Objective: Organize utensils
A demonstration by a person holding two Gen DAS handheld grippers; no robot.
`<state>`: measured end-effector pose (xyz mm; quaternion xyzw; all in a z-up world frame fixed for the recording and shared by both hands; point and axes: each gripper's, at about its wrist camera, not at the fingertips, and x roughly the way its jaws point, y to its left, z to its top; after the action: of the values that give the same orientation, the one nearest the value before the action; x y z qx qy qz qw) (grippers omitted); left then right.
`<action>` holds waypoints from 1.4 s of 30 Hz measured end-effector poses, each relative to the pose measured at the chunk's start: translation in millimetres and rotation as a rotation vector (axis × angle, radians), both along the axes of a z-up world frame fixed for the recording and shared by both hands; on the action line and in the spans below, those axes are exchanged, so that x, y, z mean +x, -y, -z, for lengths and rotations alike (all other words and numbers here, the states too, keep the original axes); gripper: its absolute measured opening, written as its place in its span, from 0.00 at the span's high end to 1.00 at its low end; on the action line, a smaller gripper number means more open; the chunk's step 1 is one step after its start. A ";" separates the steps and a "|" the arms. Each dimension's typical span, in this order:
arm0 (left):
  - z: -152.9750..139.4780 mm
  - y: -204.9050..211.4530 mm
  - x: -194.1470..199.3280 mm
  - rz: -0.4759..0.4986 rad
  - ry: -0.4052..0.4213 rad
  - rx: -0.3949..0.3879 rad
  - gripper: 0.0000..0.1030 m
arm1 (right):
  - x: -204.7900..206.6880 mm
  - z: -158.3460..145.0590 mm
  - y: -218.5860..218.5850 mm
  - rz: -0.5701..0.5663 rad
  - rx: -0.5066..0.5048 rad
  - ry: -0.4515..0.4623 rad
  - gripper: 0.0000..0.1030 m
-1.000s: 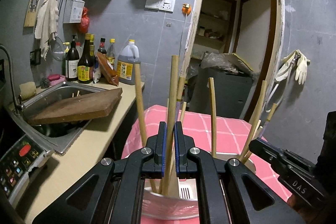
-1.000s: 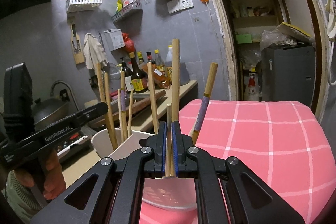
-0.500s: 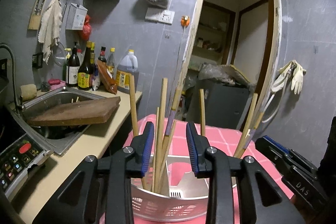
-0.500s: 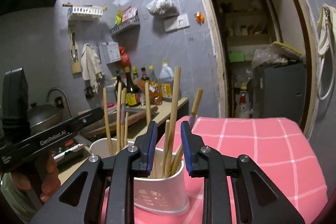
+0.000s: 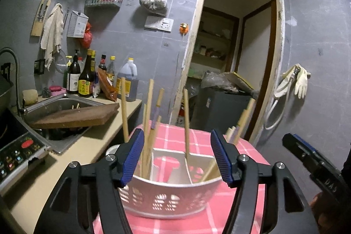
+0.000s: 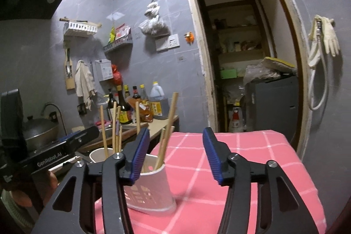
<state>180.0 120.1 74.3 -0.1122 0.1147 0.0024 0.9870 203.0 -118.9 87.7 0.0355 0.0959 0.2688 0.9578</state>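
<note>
Both grippers have let go of the chopsticks they pinched 1 second ago and drawn back from the holder, their jaws having just been opening, with nothing left between them. In the left wrist view, the left gripper (image 5: 177, 157) stands spread, its blue pads apart on either side of the white utensil holder (image 5: 169, 196), which sits just ahead and a little below on the pink checked tablecloth (image 5: 252, 207). The chopsticks (image 5: 150, 115) stand near upright in its divided compartments, most in the left one, 1 by the middle divider, a few leaning out at the right end; their long axis runs up and down, across the gripper's nearly level line. The right gripper's (image 5: 307, 150) tip shows at the right edge. In the right wrist view, the right gripper (image 6: 175, 152) is likewise spread and empty, pointing nearly level over the cloth; the holder lies ahead and to its left, partly behind the left pad (image 6: 140, 155), so it looks nearer the left gripper. No loose utensil shows on the cloth.
</note>
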 end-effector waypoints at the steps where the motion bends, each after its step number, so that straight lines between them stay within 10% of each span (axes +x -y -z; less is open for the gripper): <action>1: 0.8 3.5 -2.3 0.003 -0.004 -0.001 0.41 | -3.4 0.5 4.5 0.007 0.001 -0.001 0.49; 19: 7.5 49.6 -71.1 0.009 0.036 0.030 0.05 | -84.3 5.5 72.9 0.153 -0.011 0.024 0.02; 42: 58.4 67.1 -152.9 -0.096 0.050 0.115 0.02 | -157.8 45.9 89.8 0.284 -0.086 0.097 0.00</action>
<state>27.1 53.0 15.9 -0.0609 0.0842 0.0532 0.9932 45.3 -208.7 41.8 -0.0056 0.0552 0.1279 0.9902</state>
